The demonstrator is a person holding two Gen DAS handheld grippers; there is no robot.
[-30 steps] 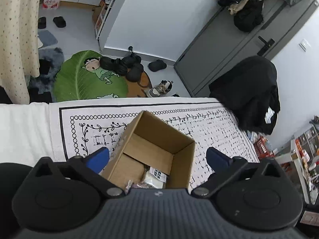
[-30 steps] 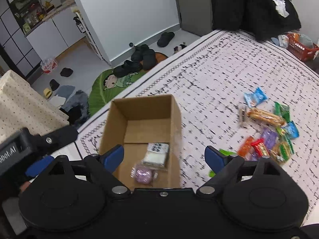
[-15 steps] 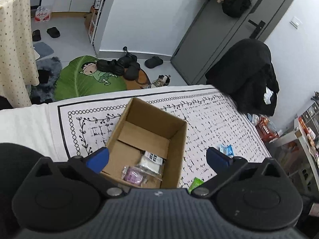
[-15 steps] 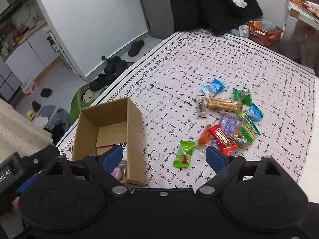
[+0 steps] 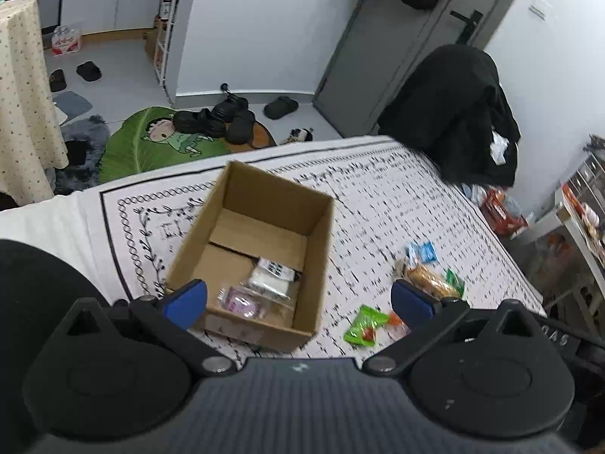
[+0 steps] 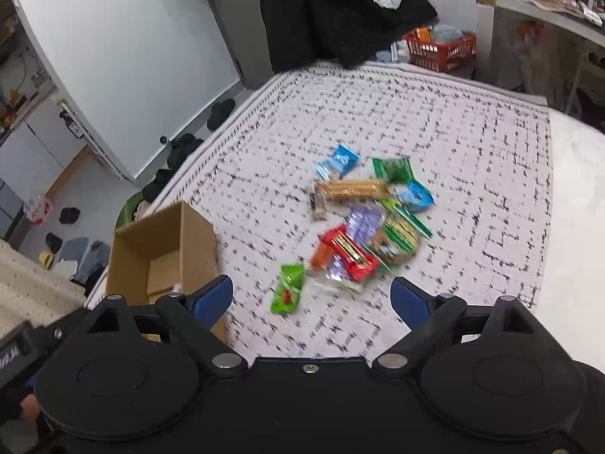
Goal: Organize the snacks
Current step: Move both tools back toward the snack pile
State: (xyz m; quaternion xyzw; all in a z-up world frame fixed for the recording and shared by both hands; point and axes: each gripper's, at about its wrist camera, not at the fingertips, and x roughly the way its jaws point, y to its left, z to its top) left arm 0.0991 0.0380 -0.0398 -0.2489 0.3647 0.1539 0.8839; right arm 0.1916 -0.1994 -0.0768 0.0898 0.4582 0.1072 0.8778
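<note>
- Ahead of the right hand-held gripper (image 6: 311, 299), just beyond its two blue fingertips, lies a small green plastic snack packet with a red picture (image 6: 287, 288); it is the nearest loose snack to either hand and sits apart from the rest.
- That green packet's long axis runs roughly away from the right hand-held gripper, tilted a little to the right, so the jaws would straddle its narrow width as they stand.
- Both jaws of the right hand-held gripper stand wide apart and hold nothing.
- Beyond the packet is the heap of mixed wrapped snacks (image 6: 372, 223): red, purple, green and blue wrappers and a long golden-brown bar, touching or overlapping.
- To the left of the packet stands the open brown cardboard box (image 6: 166, 242), upright on the cloth.
- The left hand-held gripper (image 5: 298, 300) hangs over the near end of the same box (image 5: 264, 227), jaws wide apart and empty; inside lie a pale purple wrapped snack (image 5: 242, 300) and a white packet with black print (image 5: 272, 274).
- The surface is a white cloth with black dashes and a leafy border (image 6: 435, 121), soft-looking; I judge a thin packet may slide on it.
- Around it: grey floor, black shoes (image 5: 215, 119), a green leaf-shaped mat (image 5: 151, 143), a red basket (image 6: 438, 49).
</note>
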